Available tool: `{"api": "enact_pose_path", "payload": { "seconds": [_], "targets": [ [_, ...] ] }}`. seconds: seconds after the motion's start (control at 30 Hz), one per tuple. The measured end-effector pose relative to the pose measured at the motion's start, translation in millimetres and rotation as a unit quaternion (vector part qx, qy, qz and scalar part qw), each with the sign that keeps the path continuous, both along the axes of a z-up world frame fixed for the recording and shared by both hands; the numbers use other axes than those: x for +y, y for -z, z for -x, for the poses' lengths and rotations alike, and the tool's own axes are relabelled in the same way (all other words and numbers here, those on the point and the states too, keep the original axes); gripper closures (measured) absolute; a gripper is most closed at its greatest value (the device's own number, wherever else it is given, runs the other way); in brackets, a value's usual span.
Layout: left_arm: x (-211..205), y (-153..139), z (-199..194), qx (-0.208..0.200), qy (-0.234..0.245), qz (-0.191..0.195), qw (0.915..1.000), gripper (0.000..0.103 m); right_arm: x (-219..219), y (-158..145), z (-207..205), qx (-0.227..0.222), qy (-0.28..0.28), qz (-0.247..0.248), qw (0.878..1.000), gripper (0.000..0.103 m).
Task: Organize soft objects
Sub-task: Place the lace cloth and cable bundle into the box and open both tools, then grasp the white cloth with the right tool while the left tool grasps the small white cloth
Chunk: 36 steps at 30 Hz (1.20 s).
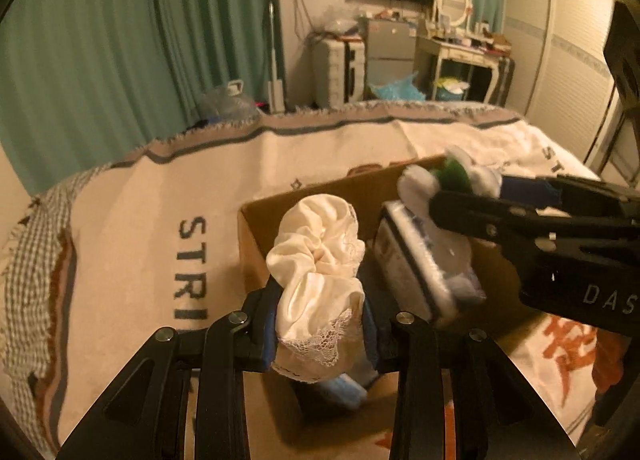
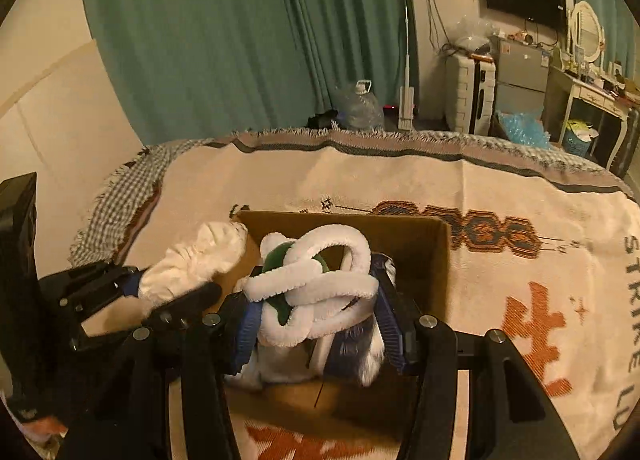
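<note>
My left gripper (image 1: pixel 320 324) is shut on a cream satin scrunchie with a lace edge (image 1: pixel 320 268) and holds it over the open cardboard box (image 1: pixel 256 228). My right gripper (image 2: pixel 320 324) is shut on a white fluffy looped toy with a green part (image 2: pixel 316 284), also above the box (image 2: pixel 420 244). In the left wrist view the right gripper (image 1: pixel 460 188) comes in from the right with the toy (image 1: pixel 452 174). In the right wrist view the left gripper (image 2: pixel 160 292) shows at the left with the scrunchie (image 2: pixel 196 260). A white and blue packet (image 1: pixel 424 260) lies in the box.
The box sits on a bed under a cream blanket (image 1: pixel 152 220) with dark letters and orange patterns. A light blue item (image 1: pixel 344 388) lies in the box bottom. Beyond the bed are green curtains (image 2: pixel 224 40), a water jug (image 2: pixel 358 104), a suitcase and a dressing table (image 1: pixel 460 52).
</note>
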State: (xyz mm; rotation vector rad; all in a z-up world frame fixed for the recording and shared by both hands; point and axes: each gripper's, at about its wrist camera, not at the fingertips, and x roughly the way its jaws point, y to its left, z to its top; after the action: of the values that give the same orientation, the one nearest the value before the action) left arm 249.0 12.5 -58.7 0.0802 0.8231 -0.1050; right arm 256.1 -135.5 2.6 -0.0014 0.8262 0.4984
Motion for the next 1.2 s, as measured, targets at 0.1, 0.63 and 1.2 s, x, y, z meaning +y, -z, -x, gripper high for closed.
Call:
{"api": "enact_pose_path", "payload": {
  "seconds": [0.1, 0.63, 1.2],
  "targets": [
    [1, 11, -10, 0.005, -0.011, -0.012, 0.9999, 0.053, 6, 12, -17, 0.007, 0.010, -0.006, 1.000, 0.046],
    [21, -67, 41, -0.063, -0.045, -0.010, 0.9969, 0.029, -4, -52, 13, -0.042, 0.046, -0.004, 0.998, 0.023],
    [44, -187, 191, -0.169, -0.036, -0.010, 0.9849, 0.012, -32, -197, 188, -0.150, 0.039, 0.015, 0.988, 0.000]
  ]
}}
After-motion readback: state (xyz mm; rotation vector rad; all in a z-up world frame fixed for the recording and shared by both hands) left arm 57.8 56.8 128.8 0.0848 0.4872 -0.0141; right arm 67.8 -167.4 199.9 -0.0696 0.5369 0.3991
